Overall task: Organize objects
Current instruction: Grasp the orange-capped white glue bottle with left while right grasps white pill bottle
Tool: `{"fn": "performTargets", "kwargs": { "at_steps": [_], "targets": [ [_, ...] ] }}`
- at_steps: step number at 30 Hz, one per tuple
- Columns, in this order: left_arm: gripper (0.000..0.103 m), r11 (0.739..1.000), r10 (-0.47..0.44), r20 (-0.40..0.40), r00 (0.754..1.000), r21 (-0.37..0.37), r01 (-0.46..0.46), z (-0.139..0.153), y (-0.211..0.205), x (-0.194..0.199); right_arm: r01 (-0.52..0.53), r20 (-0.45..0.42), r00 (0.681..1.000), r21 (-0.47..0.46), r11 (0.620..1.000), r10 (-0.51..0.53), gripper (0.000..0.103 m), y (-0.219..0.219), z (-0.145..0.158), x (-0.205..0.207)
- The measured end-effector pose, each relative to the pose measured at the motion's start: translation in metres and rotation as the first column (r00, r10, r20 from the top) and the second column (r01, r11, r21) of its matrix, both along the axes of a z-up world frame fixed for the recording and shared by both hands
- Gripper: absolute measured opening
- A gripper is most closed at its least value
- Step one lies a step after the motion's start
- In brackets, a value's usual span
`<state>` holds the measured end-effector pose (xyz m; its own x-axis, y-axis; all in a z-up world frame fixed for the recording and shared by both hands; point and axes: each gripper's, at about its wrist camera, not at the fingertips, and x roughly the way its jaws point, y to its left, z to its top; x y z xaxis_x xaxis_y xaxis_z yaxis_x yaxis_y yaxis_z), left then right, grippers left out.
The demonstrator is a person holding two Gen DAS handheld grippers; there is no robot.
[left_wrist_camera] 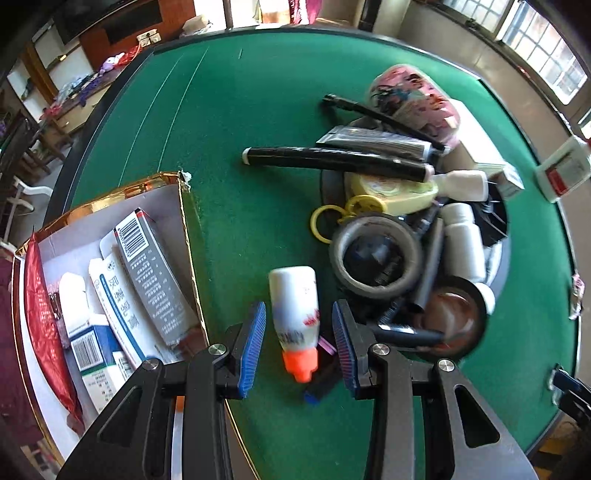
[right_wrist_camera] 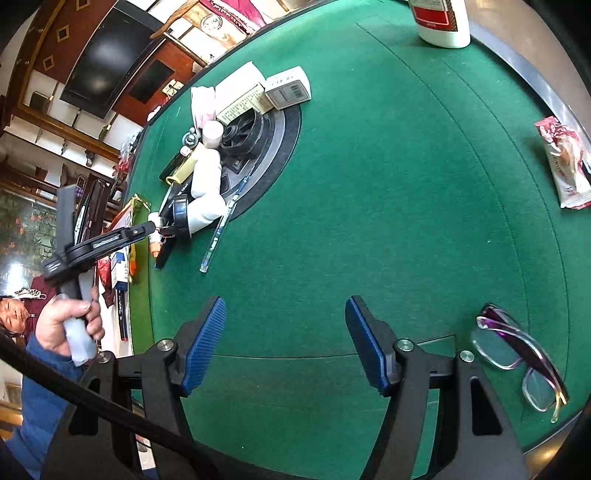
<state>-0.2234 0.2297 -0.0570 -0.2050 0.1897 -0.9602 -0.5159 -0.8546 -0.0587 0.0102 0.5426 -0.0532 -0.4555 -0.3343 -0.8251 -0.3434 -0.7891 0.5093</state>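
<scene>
A white squeeze bottle with an orange cap [left_wrist_camera: 295, 314] lies on the green table [left_wrist_camera: 229, 110], cap toward me. My left gripper [left_wrist_camera: 299, 308] hangs just over it, open, one blue pad on each side and a gap to each. To its left stands a gold-rimmed box [left_wrist_camera: 185, 221] holding medicine cartons and tubes. A heap of objects lies to the right: a tape roll [left_wrist_camera: 380, 254], black tubes [left_wrist_camera: 332, 158], white bottles [left_wrist_camera: 461, 240]. My right gripper [right_wrist_camera: 286, 301] is open over bare felt, nothing between its pads. The right wrist view shows the left gripper [right_wrist_camera: 155, 227] at the heap's near end.
Purple-framed glasses [right_wrist_camera: 517, 358] lie right of my right gripper. A snack packet [right_wrist_camera: 565, 162] sits near the table's right edge, and a white container with a red label [right_wrist_camera: 443, 22] at the far rim. A clear pen [right_wrist_camera: 218, 236] lies beside the heap. A person's hand [right_wrist_camera: 74, 321] grips the left tool.
</scene>
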Motion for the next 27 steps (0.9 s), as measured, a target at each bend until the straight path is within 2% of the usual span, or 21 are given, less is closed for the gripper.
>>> {"fn": "performTargets", "kwargs": {
  "at_steps": [4,6,13,20,27],
  "targets": [
    [0.031,1.0,0.004,0.025,1.0,-0.005,-0.004,-0.015,0.0,-0.005,-0.009,-0.002,1.0,0.005,1.0,0.009,0.069,0.002,0.002,-0.002],
    [0.023,1.0,-0.014,0.002,1.0,-0.005,0.014,-0.015,0.002,0.0,-0.016,-0.002,1.0,0.005,1.0,0.016,0.069,0.0,0.002,-0.006],
    [0.023,0.998,-0.037,-0.004,0.999,0.058,0.038,-0.006,-0.02,0.044,-0.063,-0.007,0.998,-0.003,0.998,0.063,0.069,-0.016,0.003,-0.034],
    [0.023,0.99,-0.1,0.037,0.994,0.105,0.096,-0.004,-0.033,0.111,-0.133,-0.012,0.991,0.027,0.991,0.133,0.069,-0.043,0.014,-0.098],
    [0.023,0.988,-0.139,0.031,0.99,0.079,0.136,-0.005,-0.034,0.146,-0.166,0.045,0.986,0.122,0.978,0.162,0.069,-0.071,0.003,-0.175]
  ]
}}
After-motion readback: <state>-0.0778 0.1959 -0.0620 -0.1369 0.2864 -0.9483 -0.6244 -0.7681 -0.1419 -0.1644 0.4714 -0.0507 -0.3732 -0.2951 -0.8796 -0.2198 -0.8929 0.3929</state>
